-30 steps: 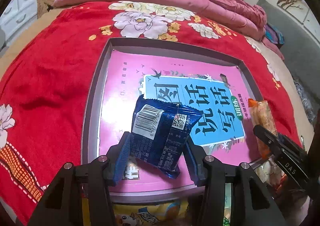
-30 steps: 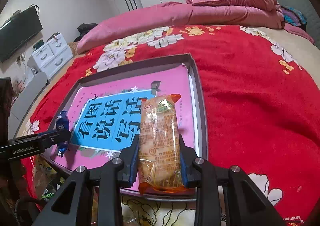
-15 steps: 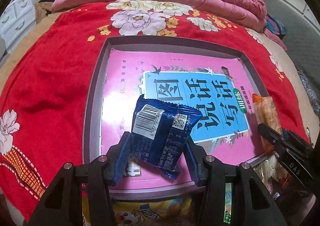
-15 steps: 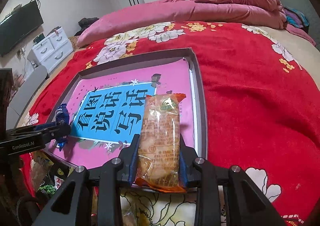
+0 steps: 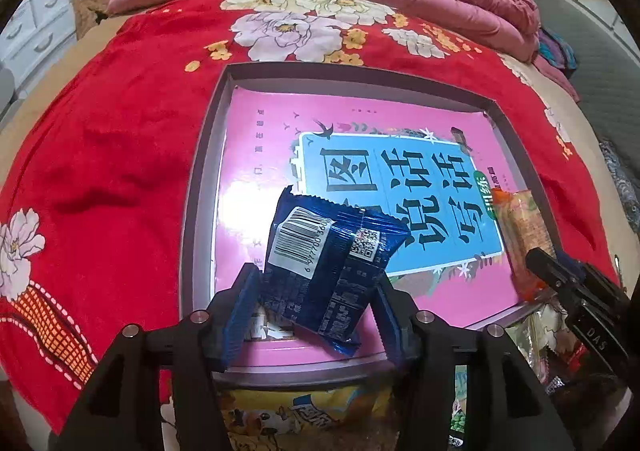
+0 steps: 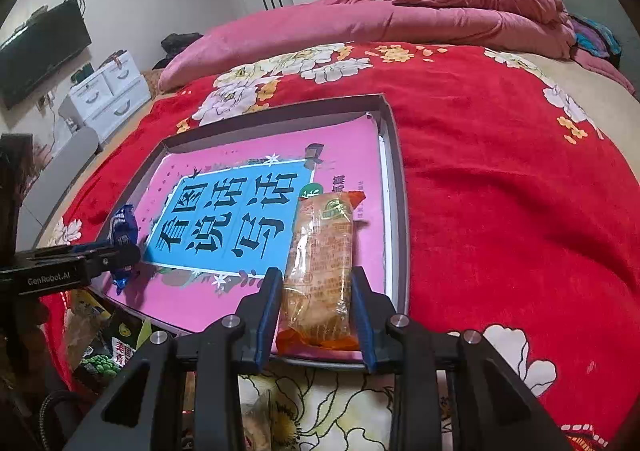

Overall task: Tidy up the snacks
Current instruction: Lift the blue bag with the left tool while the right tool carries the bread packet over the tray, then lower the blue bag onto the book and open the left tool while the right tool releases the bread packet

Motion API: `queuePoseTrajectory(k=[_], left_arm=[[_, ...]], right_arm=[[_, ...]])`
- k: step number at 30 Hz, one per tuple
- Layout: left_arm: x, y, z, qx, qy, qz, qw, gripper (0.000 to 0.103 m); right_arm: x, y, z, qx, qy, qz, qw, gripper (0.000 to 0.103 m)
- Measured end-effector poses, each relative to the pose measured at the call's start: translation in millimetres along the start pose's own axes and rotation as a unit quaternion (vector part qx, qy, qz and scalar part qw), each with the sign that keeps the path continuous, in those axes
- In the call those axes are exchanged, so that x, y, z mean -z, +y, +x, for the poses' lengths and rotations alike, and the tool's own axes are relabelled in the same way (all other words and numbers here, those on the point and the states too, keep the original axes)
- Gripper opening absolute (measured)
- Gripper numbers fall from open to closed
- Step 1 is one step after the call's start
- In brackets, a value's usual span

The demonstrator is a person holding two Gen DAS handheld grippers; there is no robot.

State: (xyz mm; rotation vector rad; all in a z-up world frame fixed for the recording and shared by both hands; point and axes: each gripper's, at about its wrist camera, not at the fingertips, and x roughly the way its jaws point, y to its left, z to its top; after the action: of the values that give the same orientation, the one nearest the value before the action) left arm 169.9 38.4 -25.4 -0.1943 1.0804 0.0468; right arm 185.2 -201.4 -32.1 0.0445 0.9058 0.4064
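My left gripper (image 5: 316, 283) is shut on a blue foil snack packet (image 5: 328, 251) with a barcode, held over the near left part of a shallow grey box (image 5: 208, 155) lined with a pink and blue book cover (image 5: 384, 179). My right gripper (image 6: 316, 283) is shut on a clear orange-ended snack packet (image 6: 320, 263), held over the box's near right corner (image 6: 396, 211). Each gripper shows in the other view: the right one (image 5: 560, 279) with the orange packet (image 5: 524, 227), the left one (image 6: 120, 251) with the blue packet (image 6: 124, 231).
The box lies on a red floral blanket (image 6: 500, 191) on a bed. Several loose snack bags lie at the bed's near edge, a yellow one (image 5: 304, 407) and a green-and-black one (image 6: 104, 355). Pink bedding (image 6: 360, 23) is piled behind; white drawers (image 6: 108, 95) stand at left.
Both grippers have drawn back slightly toward the near edge of the box, still gripping their packets. The packets now hang lower over the box's near rim.
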Motion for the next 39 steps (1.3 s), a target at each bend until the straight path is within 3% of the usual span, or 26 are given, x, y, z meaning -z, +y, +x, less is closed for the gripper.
queuePoseTrajectory(k=[11,18,39], left_arm=[[3.8,-0.7,-0.5,0.017,0.005,-0.004,0.9998,0.066],[6.2,-0.1,-3.4,0.025,0.002,-0.006,0.9997,0.066],[10.4,12.0,-37.3,0.056,-0.041,-0.035,0.9970,0.067]], right_arm=[[-0.8,-9.5,-8.8,-0.018,-0.010,0.027,0.999,0.036],[-2.0,-11.0,-13.8,-0.026,-0.020,0.036,0.999,0.046],[-3.6,-11.1,-30.9,-0.023,-0.052,0.035,0.998,0.055]])
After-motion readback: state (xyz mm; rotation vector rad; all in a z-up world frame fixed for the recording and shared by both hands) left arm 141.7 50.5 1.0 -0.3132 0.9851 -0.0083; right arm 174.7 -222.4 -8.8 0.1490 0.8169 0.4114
